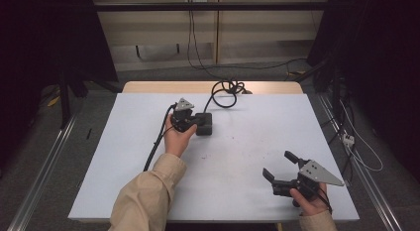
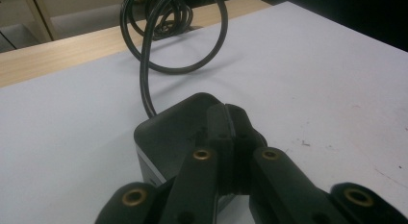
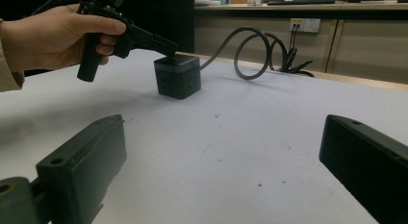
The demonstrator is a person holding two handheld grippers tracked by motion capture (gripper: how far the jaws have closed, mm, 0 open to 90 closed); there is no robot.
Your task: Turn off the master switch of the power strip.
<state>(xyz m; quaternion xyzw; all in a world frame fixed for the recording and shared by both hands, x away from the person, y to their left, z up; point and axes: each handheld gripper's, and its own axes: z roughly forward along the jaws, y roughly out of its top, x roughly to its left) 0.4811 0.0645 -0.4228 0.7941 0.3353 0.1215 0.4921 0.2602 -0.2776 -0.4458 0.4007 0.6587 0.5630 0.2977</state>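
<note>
White table (image 1: 247, 191) under dim light, wall sockets behind. Black power cube (image 1: 204, 124) sitting left of centre toward the far edge, cord (image 1: 225, 92) looped off behind it. Pressed from above by left gripper (image 1: 194, 123), jaws together on its top face (a push, probably, not a hold). Cube not lifted yet. Right gripper (image 1: 280, 167) resting near the front right edge, jaws wide apart, hand low.

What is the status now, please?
Left gripper shut, tips resting on top of the black cube. Right gripper open, empty, near table edge. Cube's cable coiled behind it. Nothing in the way.
</note>
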